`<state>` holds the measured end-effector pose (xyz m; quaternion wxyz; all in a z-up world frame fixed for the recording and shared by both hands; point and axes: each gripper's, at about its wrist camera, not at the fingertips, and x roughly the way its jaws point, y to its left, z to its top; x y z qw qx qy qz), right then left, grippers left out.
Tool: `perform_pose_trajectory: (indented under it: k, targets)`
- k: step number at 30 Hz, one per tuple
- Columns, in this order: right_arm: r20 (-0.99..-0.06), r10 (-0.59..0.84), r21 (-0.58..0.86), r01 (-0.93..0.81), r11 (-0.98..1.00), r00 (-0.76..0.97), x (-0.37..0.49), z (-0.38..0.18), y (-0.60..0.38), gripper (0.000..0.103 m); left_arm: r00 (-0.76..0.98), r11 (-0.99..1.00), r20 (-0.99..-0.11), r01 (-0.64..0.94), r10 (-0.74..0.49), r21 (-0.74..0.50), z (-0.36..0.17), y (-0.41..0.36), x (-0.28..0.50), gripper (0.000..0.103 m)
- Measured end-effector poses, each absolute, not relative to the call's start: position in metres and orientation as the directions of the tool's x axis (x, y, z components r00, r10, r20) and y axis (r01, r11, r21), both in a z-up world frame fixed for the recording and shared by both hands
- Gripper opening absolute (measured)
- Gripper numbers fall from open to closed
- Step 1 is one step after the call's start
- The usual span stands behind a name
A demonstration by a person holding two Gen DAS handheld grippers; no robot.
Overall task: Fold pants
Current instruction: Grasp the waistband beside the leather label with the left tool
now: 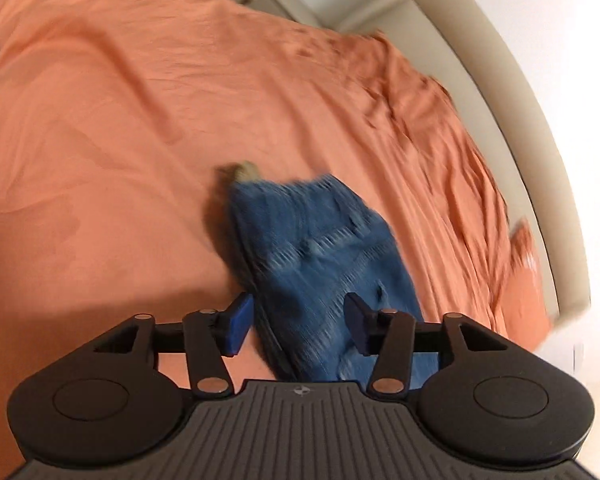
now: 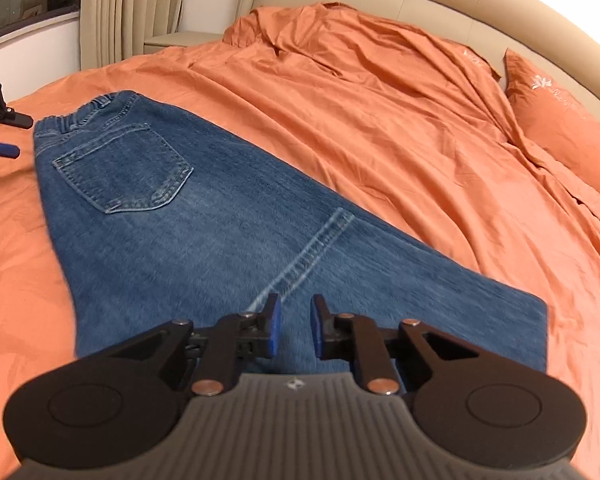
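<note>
Blue jeans (image 2: 204, 216) lie flat on the orange bed, folded lengthwise, back pocket (image 2: 126, 168) up, elastic waistband at the far left. My right gripper (image 2: 296, 328) is open, jaws a small gap apart, just above the leg part of the jeans. In the left wrist view, blurred, the jeans (image 1: 320, 252) run away from my left gripper (image 1: 298, 322), which is open wide over their near end. The left gripper's fingers (image 2: 2, 150) show at the left edge of the right wrist view, beside the waistband.
The orange duvet (image 2: 380, 120) covers the bed, rumpled towards the beige curved headboard (image 2: 420, 4). An orange pillow (image 2: 560, 120) lies at the far right. Curtains (image 2: 116, 4) and a nightstand (image 2: 180, 40) stand behind the bed.
</note>
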<state>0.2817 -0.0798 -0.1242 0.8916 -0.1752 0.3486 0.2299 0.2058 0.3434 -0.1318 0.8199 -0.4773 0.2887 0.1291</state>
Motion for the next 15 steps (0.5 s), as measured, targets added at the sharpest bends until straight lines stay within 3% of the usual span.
perform_pose_trajectory:
  k: [5,15]
  targets:
    - [-0.719,0.277,-0.148,-0.53,0.835,0.637,0.314,-0.133,-0.068,0.012,0.792,0.488,-0.609,-0.517,-0.038,-0.703,-0.151,0.364,0.23,0.064]
    - [-0.768,0.318,-0.002,-0.499,0.867,0.556,0.367,-0.163,-0.076,0.011,0.764,0.579,-0.645,-0.533,0.014,-0.618,-0.169,0.368,0.264,0.058]
